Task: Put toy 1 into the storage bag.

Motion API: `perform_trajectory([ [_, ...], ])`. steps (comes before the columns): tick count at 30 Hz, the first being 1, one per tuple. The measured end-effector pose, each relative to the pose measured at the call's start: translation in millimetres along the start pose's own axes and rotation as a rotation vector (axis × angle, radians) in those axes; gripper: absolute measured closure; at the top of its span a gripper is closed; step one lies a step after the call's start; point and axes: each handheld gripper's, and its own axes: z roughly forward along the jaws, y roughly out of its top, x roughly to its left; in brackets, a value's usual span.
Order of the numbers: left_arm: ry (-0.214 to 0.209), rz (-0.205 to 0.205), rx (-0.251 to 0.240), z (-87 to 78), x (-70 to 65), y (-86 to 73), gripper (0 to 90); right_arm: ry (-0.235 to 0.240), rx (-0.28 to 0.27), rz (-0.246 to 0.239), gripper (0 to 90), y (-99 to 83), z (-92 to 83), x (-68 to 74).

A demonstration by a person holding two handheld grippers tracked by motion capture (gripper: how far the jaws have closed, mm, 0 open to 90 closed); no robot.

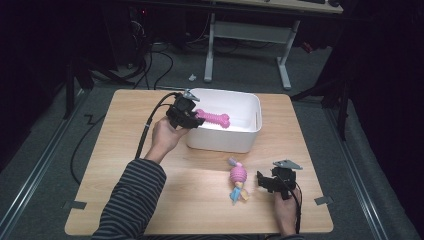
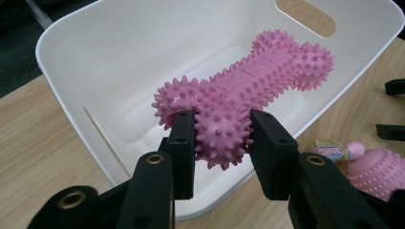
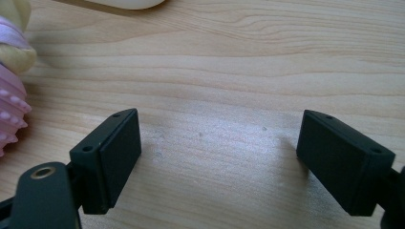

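Observation:
A pink spiky bone toy (image 2: 248, 93) hangs over the white tub (image 2: 95, 52), and my left gripper (image 2: 222, 138) is shut on its near knob. From above, the same bone (image 1: 214, 119) is seen held over the tub (image 1: 250, 107) at its left side by the left gripper (image 1: 192, 117). A pink ball toy with pastel ropes (image 1: 238, 179) lies on the wooden table in front of the tub. Just right of that ball, my right gripper (image 1: 261, 181) rests low over the table. Its jaws stand wide apart over bare wood in the right gripper view (image 3: 219, 157), with the ball toy (image 3: 12, 95) at the left edge.
The wooden table (image 1: 130, 170) has bare room at the left and front. The tub has a handle slot (image 2: 305, 16) in its far wall. Beyond the table stand a white desk frame (image 1: 285, 60) and cables on a grey floor.

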Motion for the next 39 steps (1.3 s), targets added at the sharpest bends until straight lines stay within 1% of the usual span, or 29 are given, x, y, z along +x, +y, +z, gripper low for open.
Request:
perform_trajectory([
  [2, 0.001, 0.001, 0.000, 0.4, -0.1, 0.0, 63.6, 0.000, 0.000, 0.000, 15.2, 0.0, 0.0, 0.0],
  [7, -0.018, -0.007, 0.003, 2.6, 0.0, -0.4, 63.2, 0.000, 0.000, 0.000, 15.2, 0.0, 0.0, 0.0],
  [8, -0.015, -0.007, 0.002, 2.4, 0.3, -0.4, 62.9, 0.000, 0.000, 0.000, 15.2, 0.0, 0.0, 0.0],
  [9, -0.030, -0.015, -0.003, 2.5, 0.7, -0.7, 62.4, 0.000, 0.000, 0.000, 15.2, 0.0, 0.0, 0.0],
  [10, -0.044, -0.027, -0.021, 1.4, 1.5, -1.0, 60.8, 0.000, 0.000, 0.000, 15.2, 0.0, 0.0, 0.0],
  [11, -0.044, -0.027, -0.021, 1.4, 1.5, -1.0, 59.3, 0.000, 0.000, 0.000, 15.2, 0.0, 0.0, 0.0],
  [12, -0.058, -0.059, -0.063, -2.8, 4.2, -0.5, 57.1, 0.000, 0.000, 0.000, 15.2, 0.0, 0.0, 0.0],
  [14, -0.057, -0.068, -0.088, -7.3, 5.5, -0.4, 56.7, 0.000, 0.000, 0.000, 15.0, -0.1, 0.0, 0.0],
  [15, -0.057, -0.068, -0.088, -7.3, 5.5, -0.4, 56.0, 0.000, 0.001, 0.001, 14.9, 0.0, 0.0, 0.1],
  [17, -0.048, -0.068, -0.106, -12.7, 5.8, -0.9, 54.6, 0.001, 0.001, 0.000, 14.9, 0.1, 0.1, 0.2],
  [18, -0.036, -0.068, -0.114, -16.0, 5.9, -1.6, 51.7, 0.002, 0.001, 0.000, 14.8, 0.1, 0.1, 0.3],
  [19, -0.036, -0.068, -0.114, -16.0, 5.9, -1.6, 50.5, 0.002, 0.001, 0.000, 14.8, 0.1, 0.1, 0.3],
  [20, -0.024, -0.074, -0.125, -19.3, 6.5, -2.6, 48.9, 0.002, 0.002, -0.001, 14.7, 0.1, 0.0, 0.3],
  [23, -0.014, -0.078, -0.138, -22.9, 8.0, -4.3, 45.9, 0.005, 0.001, -0.002, 14.7, 0.1, 0.1, 0.3],
  [24, -0.001, -0.085, -0.149, -27.1, 8.7, -5.9, 44.4, 0.005, 0.000, -0.002, 14.8, 0.0, 0.1, 0.5],
  [25, -0.001, -0.085, -0.149, -27.1, 8.7, -5.9, 44.0, 0.005, 0.000, -0.002, 14.8, 0.0, 0.1, 0.5],
  [26, 0.003, -0.096, -0.167, -32.0, 8.9, -8.6, 43.3, 0.005, 0.001, -0.001, 14.8, -0.1, -0.1, 0.8],
  [27, 0.003, -0.096, -0.167, -32.0, 8.9, -8.6, 42.9, 0.005, 0.001, -0.001, 14.8, -0.1, -0.1, 0.8],
  [28, 0.012, -0.099, -0.175, -36.0, 9.2, -11.6, 42.2, 0.004, 0.001, -0.001, 14.8, -0.1, -0.2, 0.8],
  [31, 0.041, -0.100, -0.174, -42.5, 10.4, -17.9, 40.3, 0.005, 0.001, 0.000, 14.8, -0.1, -0.1, 0.8],
  [32, 0.041, -0.100, -0.174, -42.5, 10.4, -17.9, 39.9, 0.005, 0.001, 0.000, 14.8, -0.1, -0.1, 0.8],
  [33, 0.070, -0.084, -0.169, -48.1, 10.3, -22.1, 39.6, 0.005, 0.001, 0.000, 14.8, -0.1, -0.1, 0.8],
  [35, 0.074, -0.084, -0.175, -50.3, 10.4, -23.7, 39.4, 0.004, 0.001, 0.000, 14.8, -0.1, -0.1, 0.8],
  [39, 0.098, -0.098, -0.202, -64.3, 13.0, -32.4, 38.3, 0.004, 0.001, 0.000, 14.8, -0.1, -0.1, 0.8],
])
